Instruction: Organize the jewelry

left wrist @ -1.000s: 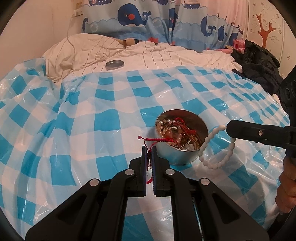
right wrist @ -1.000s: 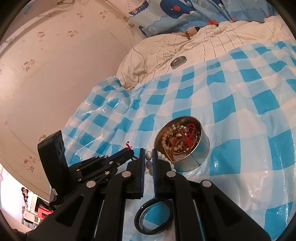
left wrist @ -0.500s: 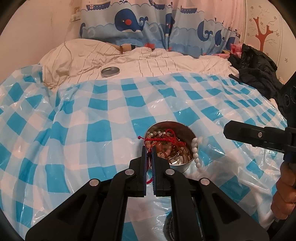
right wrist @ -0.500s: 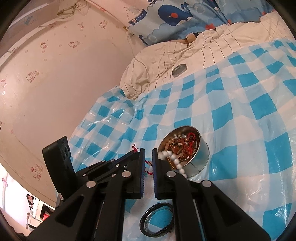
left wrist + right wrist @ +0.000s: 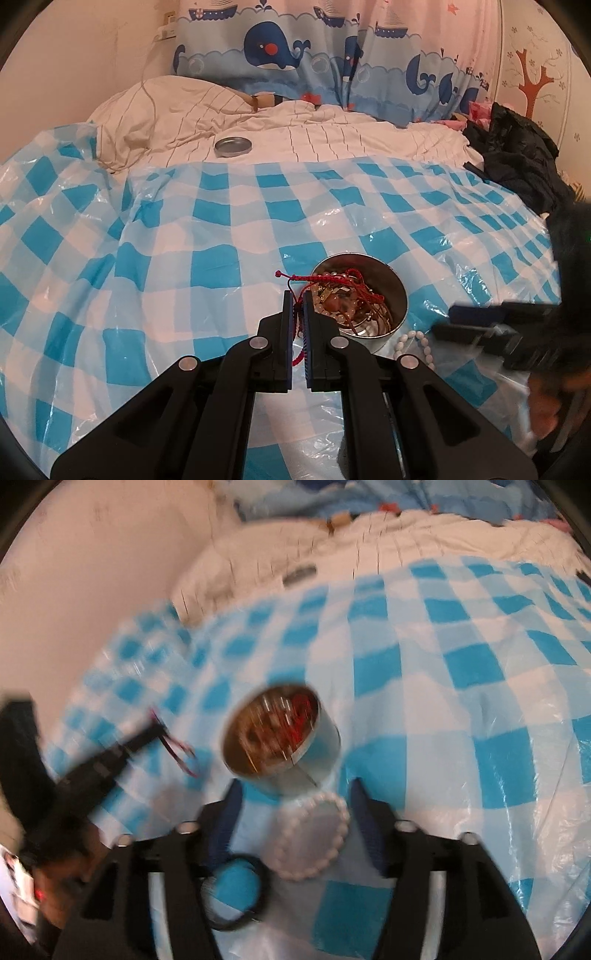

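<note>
Bracelet (image 5: 295, 321), red cord, pinched in left jaws; right jaws wide w/ white beads (image 5: 314, 836) between.

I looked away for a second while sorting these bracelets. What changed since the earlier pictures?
The right gripper opened and let go of the white bead bracelet, which now lies on the checked sheet beside the tin. The left gripper stays shut on the red cord bracelet; the tin stayed put.

- Your left wrist view looks along its fingers, low and close over the checked sheet (image 5: 207, 236), toward the whale curtain (image 5: 332, 74).
- Your right wrist view tilts down, blurred.
- Both share the tin (image 5: 373, 334) (image 5: 317, 753).
</note>
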`<state>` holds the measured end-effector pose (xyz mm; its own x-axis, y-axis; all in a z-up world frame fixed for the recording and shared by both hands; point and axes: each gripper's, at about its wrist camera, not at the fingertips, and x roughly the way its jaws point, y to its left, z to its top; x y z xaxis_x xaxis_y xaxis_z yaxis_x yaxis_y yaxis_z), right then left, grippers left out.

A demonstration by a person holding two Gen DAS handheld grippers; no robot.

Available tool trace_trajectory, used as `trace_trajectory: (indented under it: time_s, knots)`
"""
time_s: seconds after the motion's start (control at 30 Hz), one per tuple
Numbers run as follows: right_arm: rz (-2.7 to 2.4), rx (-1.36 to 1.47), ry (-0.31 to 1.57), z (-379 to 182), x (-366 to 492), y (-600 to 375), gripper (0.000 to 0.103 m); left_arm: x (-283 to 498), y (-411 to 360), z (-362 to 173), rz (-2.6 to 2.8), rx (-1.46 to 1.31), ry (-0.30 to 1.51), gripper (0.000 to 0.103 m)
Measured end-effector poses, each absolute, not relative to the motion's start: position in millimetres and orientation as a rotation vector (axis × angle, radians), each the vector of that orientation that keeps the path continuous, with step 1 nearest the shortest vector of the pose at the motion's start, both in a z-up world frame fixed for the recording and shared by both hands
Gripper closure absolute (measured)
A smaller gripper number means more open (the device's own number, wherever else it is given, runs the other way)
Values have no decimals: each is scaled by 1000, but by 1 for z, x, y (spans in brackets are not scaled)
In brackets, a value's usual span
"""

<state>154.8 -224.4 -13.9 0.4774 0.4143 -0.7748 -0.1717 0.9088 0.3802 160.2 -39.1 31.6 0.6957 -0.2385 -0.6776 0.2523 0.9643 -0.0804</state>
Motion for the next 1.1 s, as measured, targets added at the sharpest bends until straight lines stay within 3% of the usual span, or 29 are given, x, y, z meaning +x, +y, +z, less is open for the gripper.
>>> trace_trajectory:
  time_s: [0.2,0.27,0.3,0.33,0.8,1.1]
  knots:
    - [230,-95,1072,-52,152,-189,40,158,-34,35,-273,11,747,99]
    - [234,-146,1067,-57,150,-184,57,158,-31,37,-273,5,745,99]
    - [248,-153,1059,-57,148,-182,82,158,-30,37,-273,3,744,99]
    - [257,-147,1058,-55,148,-182,95,157,-30,39,-274,1,741,99]
    - [537,404,897,2,144,-227,95,157,-28,41,-277,-6,741,99]
    - [561,541,782,24,141,-251,95,160,-50,34,-295,9,751,99]
